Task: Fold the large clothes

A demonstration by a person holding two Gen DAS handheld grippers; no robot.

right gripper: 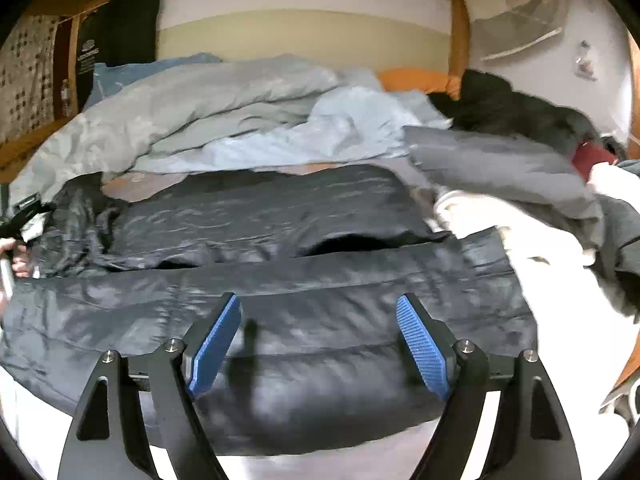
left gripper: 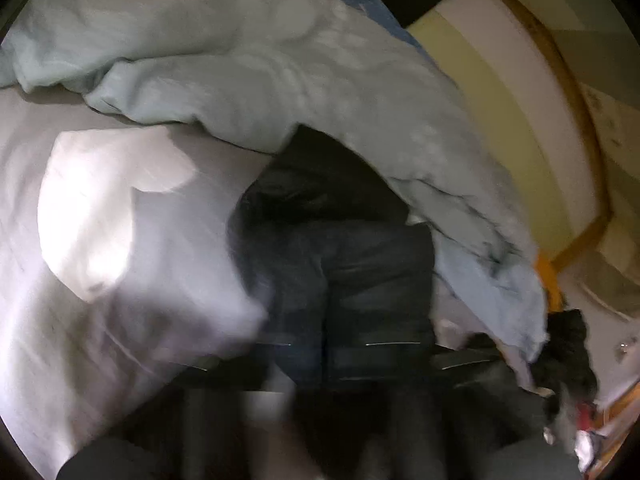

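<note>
Jacket (right gripper: pixel 280 320), a dark, shiny padded one, is lying spread across the pale bed sheet (right gripper: pixel 280 464), stretching from about 9 o'clock to 3 o'clock in the right wrist view, with one part folded over the rest along a line running through the middle. Right gripper (right gripper: pixel 318 344) is hovering above it at 6 o'clock, its blue pads (right gripper: pixel 216 344) standing wide apart with nothing between them. At the 9 o'clock edge of that view a hand (right gripper: pixel 18 258) is showing beside the jacket's crumpled end.

In the left wrist view everything is smeared by blur. Dark padded fabric is filling the middle and running down to 6 o'clock, where the left gripper (left gripper: pixel 320 420) is showing only as dark shapes. Its jaws are fully closed; whether any cloth is pinched between them cannot be told from the blur.

A pale blue duvet (right gripper: pixel 224 112) is lying bunched behind the jacket toward 12 o'clock, arching from 10 o'clock to 4 o'clock in the left wrist view. A grey garment (right gripper: pixel 500 164) is sitting at 2 o'clock, touching a white garment (right gripper: pixel 540 248) at 3 o'clock that is overlapping the jacket's right end. Black clothing (right gripper: pixel 512 108) is piled behind them, and a dark red piece (right gripper: pixel 592 158) is peeking out beside it. An orange pillow (right gripper: pixel 416 79) is lying against the wooden headboard frame (right gripper: pixel 460 32) at 1 o'clock.
</note>
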